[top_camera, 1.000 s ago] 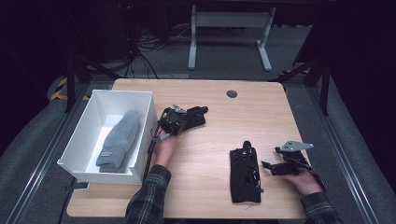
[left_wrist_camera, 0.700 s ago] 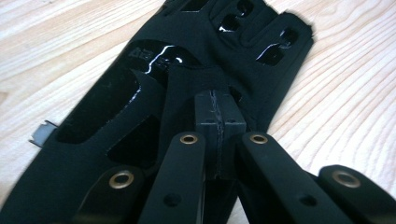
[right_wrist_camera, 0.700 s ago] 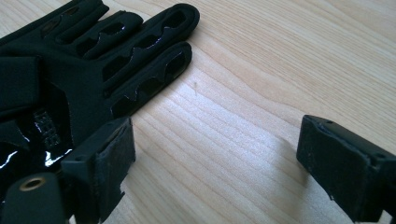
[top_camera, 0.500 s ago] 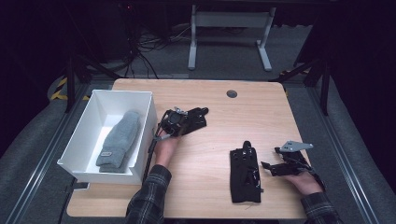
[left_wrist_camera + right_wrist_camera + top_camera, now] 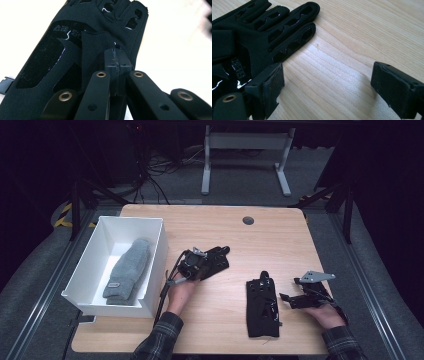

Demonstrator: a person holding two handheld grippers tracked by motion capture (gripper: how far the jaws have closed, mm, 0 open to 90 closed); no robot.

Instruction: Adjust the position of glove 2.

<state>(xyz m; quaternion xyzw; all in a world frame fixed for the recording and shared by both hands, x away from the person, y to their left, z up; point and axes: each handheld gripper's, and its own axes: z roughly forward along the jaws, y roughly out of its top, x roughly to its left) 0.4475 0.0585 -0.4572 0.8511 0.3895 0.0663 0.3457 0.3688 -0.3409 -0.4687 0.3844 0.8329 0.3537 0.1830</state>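
Scene: wooden tabletop (image 5: 280, 240) seen from above, a person's two forearms coming in from the near edge, one hand-held gripper in each hand.
Bin: white bin (image 5: 159, 251) on the left side of the tabletop, with a folded grey glove (image 5: 129, 270) already lying inside.
Left hand-held gripper: left hand-held gripper (image 5: 196, 265) sits just right of the bin; its jaws are fully closed, pinching the fabric of a black glove (image 5: 216, 261), as its own camera shows up close (image 5: 116, 67).
Held glove: first black glove (image 5: 75, 50) is fingerless, with glossy patches; it looks lifted at the pinched part.
Right hand-held gripper: right hand-held gripper (image 5: 290, 299) rests near the right edge, jaws wide apart and holding nothing, bare wood between them (image 5: 327, 87).
Second glove: second black glove (image 5: 262, 304) lies flat on the tabletop, just left of the right hand-held gripper; its finger openings show in the right gripper view (image 5: 274, 32).
Progress: judged partway; the grey glove is binned, one black glove is gripped but not yet in the bin, and the other is untouched.
Writing: raised letters on the held glove (image 5: 65, 29) read roughly "ABS", the rest hidden; the second glove's lettering (image 5: 237, 66) and the small tag on the grey glove (image 5: 115, 284) are too unclear to read.
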